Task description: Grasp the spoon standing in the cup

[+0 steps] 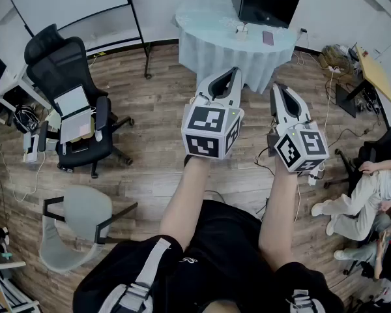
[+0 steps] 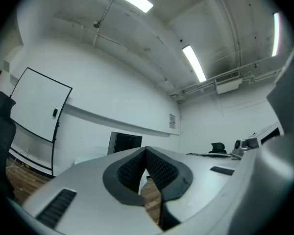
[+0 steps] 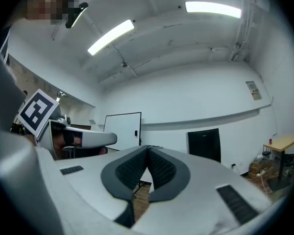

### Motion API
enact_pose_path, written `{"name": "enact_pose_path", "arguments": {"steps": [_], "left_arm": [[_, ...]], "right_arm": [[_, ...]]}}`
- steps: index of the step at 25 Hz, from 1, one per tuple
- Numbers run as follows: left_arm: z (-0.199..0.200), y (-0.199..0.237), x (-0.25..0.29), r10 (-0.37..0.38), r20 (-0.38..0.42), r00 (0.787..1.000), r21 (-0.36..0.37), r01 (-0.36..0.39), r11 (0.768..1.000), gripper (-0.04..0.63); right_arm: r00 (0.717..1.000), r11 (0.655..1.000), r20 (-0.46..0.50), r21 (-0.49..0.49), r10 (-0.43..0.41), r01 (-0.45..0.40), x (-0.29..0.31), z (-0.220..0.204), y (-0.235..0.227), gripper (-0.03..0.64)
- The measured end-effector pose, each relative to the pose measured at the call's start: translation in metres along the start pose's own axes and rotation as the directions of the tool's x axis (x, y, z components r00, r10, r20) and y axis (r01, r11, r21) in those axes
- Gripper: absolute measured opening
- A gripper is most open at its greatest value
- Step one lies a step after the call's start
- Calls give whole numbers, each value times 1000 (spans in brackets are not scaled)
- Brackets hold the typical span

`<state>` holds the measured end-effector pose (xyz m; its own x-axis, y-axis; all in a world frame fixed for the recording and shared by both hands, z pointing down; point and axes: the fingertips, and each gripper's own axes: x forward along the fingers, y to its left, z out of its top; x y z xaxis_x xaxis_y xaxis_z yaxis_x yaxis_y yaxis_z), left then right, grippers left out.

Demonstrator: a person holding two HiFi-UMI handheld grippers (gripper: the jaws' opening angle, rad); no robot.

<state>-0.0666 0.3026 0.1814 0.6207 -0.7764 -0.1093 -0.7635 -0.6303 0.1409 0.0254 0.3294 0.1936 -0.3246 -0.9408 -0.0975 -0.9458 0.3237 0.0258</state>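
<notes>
As left gripper (image 1: 233, 72) and right gripper (image 1: 278, 87) hang closed (empty), table (image 1: 215, 44) ahead.

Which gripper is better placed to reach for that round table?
Left, marginally: the left gripper faces the middle of the table; the right gripper aims near its edge. Both are shut, empty.

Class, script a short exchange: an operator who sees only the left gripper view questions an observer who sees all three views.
Operator: Is the right gripper shut?
Observer: Yes. The right gripper has its jaws together, with nothing between them.
Operator: Any spoon in sight?
Observer: The head view shows a round table ahead, under a pale cloth. The small things on it are too small to tell.
</notes>
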Motion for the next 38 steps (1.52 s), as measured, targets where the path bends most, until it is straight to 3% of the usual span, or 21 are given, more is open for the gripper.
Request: {"name": "enact_pose_path", "arguments": {"steps": [10,18,27,34,38], "left_arm": [[-11,36,6,-7,-22,1000,-51,6,999,3],[-33,40,12,-32,-72,997,-82,26,996,3],[-48,76,38,37,-74,997,-124,-46,991,3],[-81,91,84,58,-123,991,-131,-74,989,3],[-99,129,110,175,-131,976,-171,-196,966,3]], "right_arm": [[1000,1000,-24,-24,-13,12,27,-13,15,5],[998,1000,-49,10,-24,25,37,-27,11,5],[997,1000,-76,28,-5,8,72,-46,-9,5],[995,997,-94,67,-31,38,101,-74,-50,5],[990,995,-133,91,-36,48,122,-98,-77,5]]}}
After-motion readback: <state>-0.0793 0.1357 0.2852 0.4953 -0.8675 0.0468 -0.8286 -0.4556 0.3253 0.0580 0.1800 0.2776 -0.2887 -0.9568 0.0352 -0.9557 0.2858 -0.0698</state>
